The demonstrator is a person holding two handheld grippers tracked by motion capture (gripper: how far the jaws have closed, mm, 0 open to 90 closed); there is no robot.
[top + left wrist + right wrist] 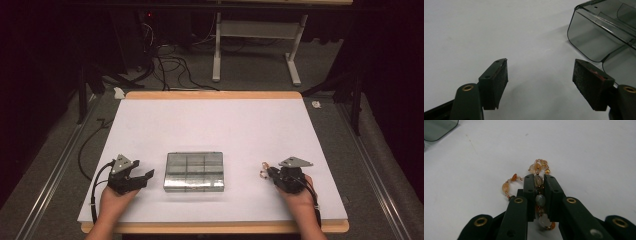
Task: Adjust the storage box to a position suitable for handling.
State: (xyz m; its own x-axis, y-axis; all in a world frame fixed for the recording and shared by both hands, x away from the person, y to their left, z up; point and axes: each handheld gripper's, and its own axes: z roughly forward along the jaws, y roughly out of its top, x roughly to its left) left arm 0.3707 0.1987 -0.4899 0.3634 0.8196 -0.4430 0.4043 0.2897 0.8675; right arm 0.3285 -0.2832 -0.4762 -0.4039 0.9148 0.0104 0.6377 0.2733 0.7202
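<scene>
Gripping bead bracelet [537,192], right hand-held gripper [265,173] near surface's [210,120] front right corner; jaws clamped on beads, loose loop spilling past tips. Left hand-held gripper [146,176] near front left corner, jaws spread wide, nothing between pads [499,77]. Clear compartment box [194,171] between both, lid down, just beside left jaws, apart from bracelet; no obstacle between bracelet and box. Beyond surface's far edge: floor cables [167,65], white table frame [257,40].
</scene>
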